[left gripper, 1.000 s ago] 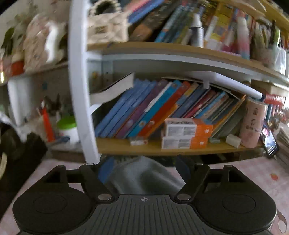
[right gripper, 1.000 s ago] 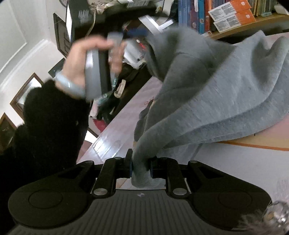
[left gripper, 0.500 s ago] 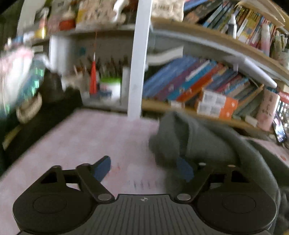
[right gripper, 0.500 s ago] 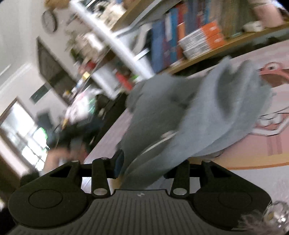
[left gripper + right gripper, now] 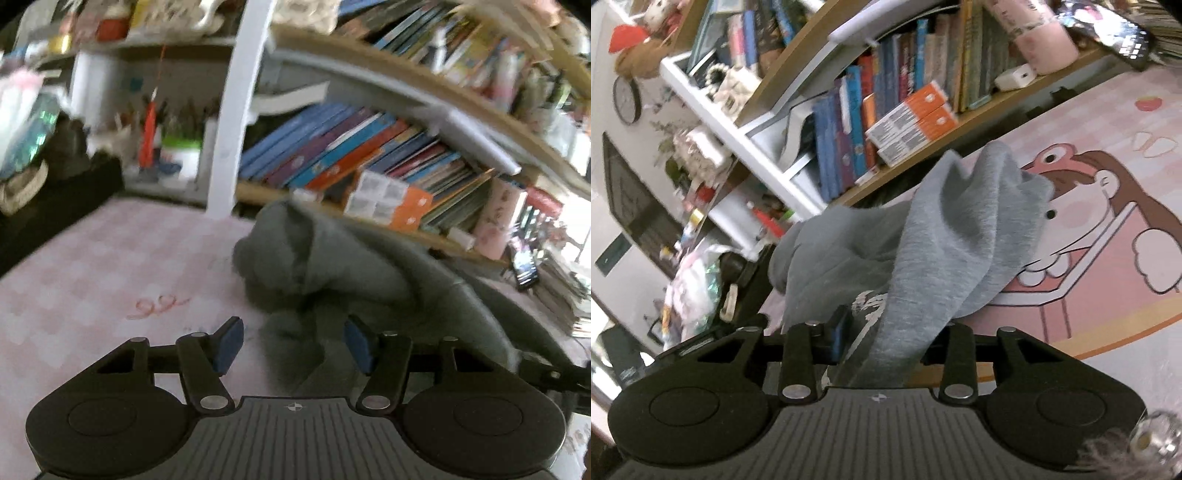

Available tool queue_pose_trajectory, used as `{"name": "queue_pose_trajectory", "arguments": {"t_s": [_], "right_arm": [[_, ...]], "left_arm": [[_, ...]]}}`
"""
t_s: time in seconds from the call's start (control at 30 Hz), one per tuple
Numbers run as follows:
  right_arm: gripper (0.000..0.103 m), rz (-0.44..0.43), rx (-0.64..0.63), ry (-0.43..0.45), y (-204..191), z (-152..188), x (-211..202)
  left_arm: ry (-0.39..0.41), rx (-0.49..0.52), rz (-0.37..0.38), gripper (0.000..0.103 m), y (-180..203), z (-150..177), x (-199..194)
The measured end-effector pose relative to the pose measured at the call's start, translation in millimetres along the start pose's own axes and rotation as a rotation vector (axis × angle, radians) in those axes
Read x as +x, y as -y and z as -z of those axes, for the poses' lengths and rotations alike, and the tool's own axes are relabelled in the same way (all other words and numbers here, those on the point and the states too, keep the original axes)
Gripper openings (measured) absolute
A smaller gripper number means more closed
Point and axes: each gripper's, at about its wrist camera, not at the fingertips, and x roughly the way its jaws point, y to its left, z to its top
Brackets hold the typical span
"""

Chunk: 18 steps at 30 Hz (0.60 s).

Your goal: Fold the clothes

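A pink patterned table cover (image 5: 110, 266) carries the crumpled grey garment (image 5: 332, 266), bunched just ahead of the jaws.

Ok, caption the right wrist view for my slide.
Right gripper closing on a fold of the crumpled grey sweatshirt on a pink cartoon table mat, bookshelf behind.

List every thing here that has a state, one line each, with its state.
Grey garment: crumpled in a heap on the mat, unfolded, one fold running into the right claw.
Left claw: jaws closing, cloth between them, the left pad clear of it.
Right claw: jaws closing, cloth between them.
Pink cartoon mat: lying flat, partly covered by the garment.
Books: leaning on the shelf.
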Motion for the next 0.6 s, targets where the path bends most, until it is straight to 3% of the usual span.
{"name": "queue_pose_trajectory", "arguments": {"t_s": [0.13, 0.27, 0.33, 0.47, 0.53, 0.6], "right_arm": [[0.030, 0.013, 0.012, 0.010, 2.2, -0.3, -1.0], [0.030, 0.012, 0.003, 0.003, 1.2, 0.8, -0.3], [0.030, 0.011, -0.001, 0.001, 0.7, 1.2, -0.1], [0.030, 0.012, -0.008, -0.003, 0.3, 1.7, 0.3], [0.030, 0.011, -0.009, -0.008, -0.2, 2.0, 0.7], [0.031, 0.006, -0.011, -0.025, -0.8, 2.9, 2.6]], "left_arm": [[-0.068, 0.054, 0.043, 0.060, 12.9, 6.9, 2.9], [-0.150, 0.059, 0.033, 0.060, 15.7, 21.1, 19.9], [-0.148, 0.065, 0.017, 0.060, 16.5, 26.8, 23.7], [-0.110, 0.081, 0.018, 0.029, 13.1, 24.0, 16.5], [0.003, 0.075, -0.022, 0.011, 5.0, 10.6, -5.0], [0.116, 0.069, -0.062, 0.009, -3.1, -2.8, -26.4]]}}
